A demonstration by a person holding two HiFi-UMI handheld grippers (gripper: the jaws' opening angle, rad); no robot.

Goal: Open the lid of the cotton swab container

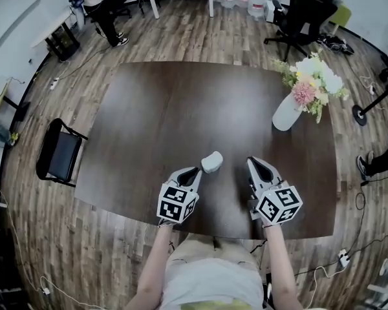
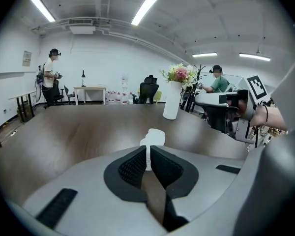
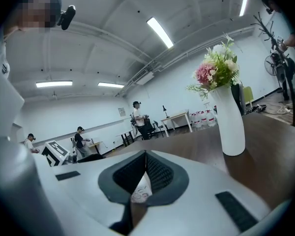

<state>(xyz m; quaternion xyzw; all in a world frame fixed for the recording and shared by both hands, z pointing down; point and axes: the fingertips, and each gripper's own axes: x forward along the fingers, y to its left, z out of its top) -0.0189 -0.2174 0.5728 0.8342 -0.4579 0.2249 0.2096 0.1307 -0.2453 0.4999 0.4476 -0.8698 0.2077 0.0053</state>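
Left gripper view: white cotton swab container pinched by left tongs.

light: bright ceiling tubes | edges: fisheye-warped, dark corners | focus: sharp

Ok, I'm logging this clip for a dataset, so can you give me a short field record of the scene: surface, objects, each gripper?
surface: dark wooden table
target: white cotton swab container, at the left gripper's tip; lid state not discernible
left gripper: shut on a thin white edge of the container
right gripper: shut, with a white printed scrap wedged between its jaws; apart from the container
other: white vase of flowers, far right of the table, clear of both grippers
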